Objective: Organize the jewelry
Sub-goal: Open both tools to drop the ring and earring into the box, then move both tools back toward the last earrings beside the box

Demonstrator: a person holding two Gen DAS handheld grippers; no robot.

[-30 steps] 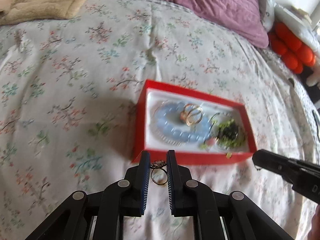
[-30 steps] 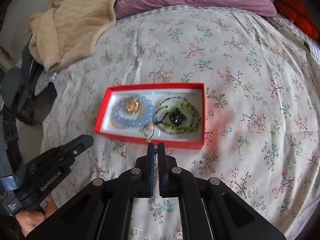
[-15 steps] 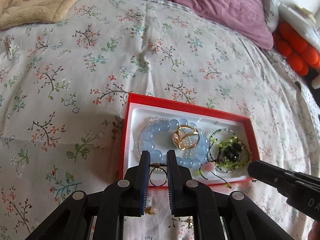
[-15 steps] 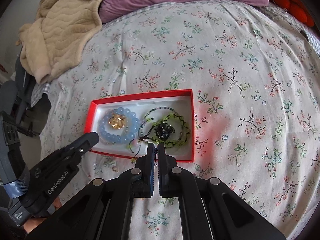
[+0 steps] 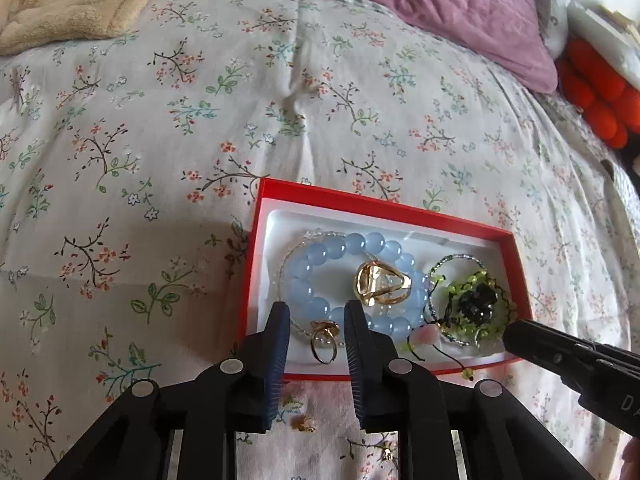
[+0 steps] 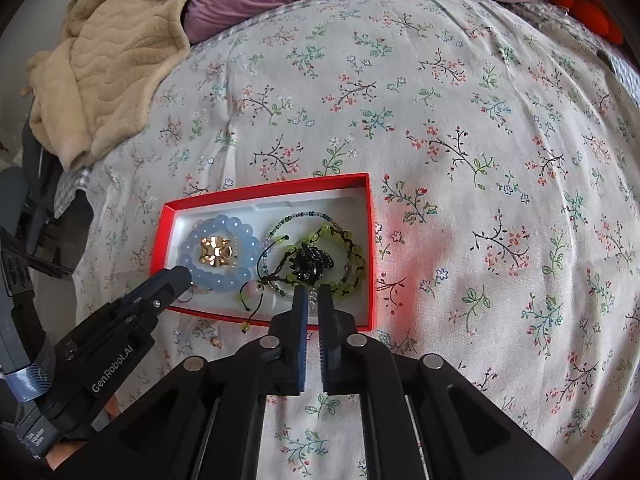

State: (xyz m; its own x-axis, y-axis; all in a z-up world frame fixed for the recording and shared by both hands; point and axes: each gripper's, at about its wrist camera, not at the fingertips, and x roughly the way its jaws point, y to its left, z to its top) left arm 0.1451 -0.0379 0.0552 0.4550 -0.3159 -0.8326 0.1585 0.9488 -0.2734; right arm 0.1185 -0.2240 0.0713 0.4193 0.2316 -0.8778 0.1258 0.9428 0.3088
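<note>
On the floral bedspread (image 5: 240, 120) the red box (image 5: 384, 208) gathers the jewelry, so the left gripper (image 5: 316, 316), over its near edge, is opening to free a gold ring (image 5: 325, 344), while the right gripper (image 6: 312, 300), nearby, parts on something small I cannot identify.

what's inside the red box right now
The red box holds a blue bead bracelet, a gold ring on it, a green bracelet with dark beads, and a small ring. The white liner under them is mostly covered.

A home bedroom: a floral quilt (image 5: 280, 120) covers the bed, with a purple pillow (image 5: 440, 4) and beige blanket (image 6: 108, 64).
</note>
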